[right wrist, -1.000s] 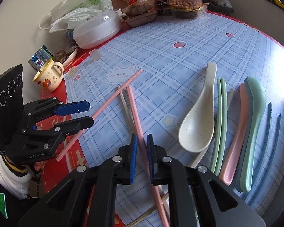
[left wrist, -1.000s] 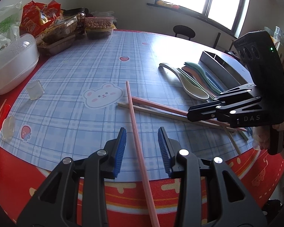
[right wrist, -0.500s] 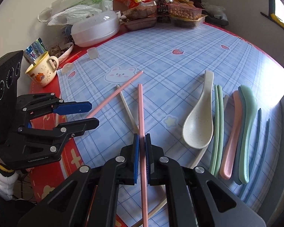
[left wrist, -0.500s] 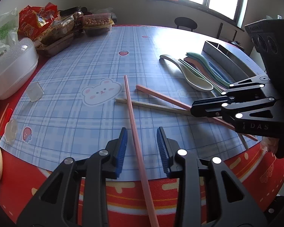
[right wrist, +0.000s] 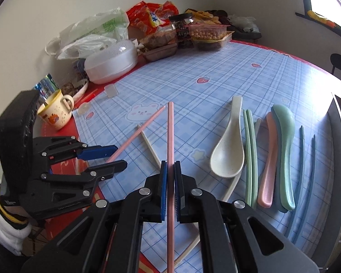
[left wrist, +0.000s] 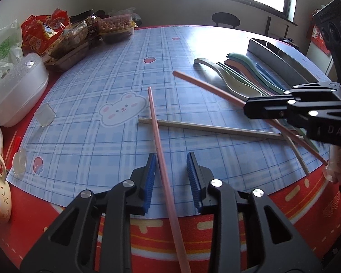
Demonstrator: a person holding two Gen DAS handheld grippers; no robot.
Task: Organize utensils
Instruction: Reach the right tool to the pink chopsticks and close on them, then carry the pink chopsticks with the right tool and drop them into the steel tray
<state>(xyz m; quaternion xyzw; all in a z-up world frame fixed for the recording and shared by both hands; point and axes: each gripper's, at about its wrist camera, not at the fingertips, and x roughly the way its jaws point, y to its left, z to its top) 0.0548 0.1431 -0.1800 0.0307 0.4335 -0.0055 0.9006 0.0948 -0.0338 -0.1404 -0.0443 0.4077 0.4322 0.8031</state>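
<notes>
My right gripper (right wrist: 170, 170) is shut on a pink chopstick (right wrist: 170, 134) and holds it lifted above the table; it also shows in the left wrist view (left wrist: 206, 87). My left gripper (left wrist: 171, 170) is open, its jaws on either side of a second pink chopstick (left wrist: 158, 136) that lies on the mat. A beige chopstick (left wrist: 211, 127) lies across under it. A white spoon (right wrist: 228, 150), green chopsticks (right wrist: 250, 150), a pink spoon (right wrist: 268, 159), a teal spoon (right wrist: 284, 150) and blue chopsticks (right wrist: 303, 166) lie to the right.
A grey metal organizer tray (left wrist: 282, 59) stands at the right edge. Food packs (right wrist: 193, 36), a white lidded container (right wrist: 111, 63), plastic bags (right wrist: 91, 31) and a mug (right wrist: 55, 111) crowd the far left. The table edge (left wrist: 147, 238) is close below my left gripper.
My right gripper has lifted its pink chopstick off the table and swung it to point away. My left gripper has stayed open over the other pink chopstick.
</notes>
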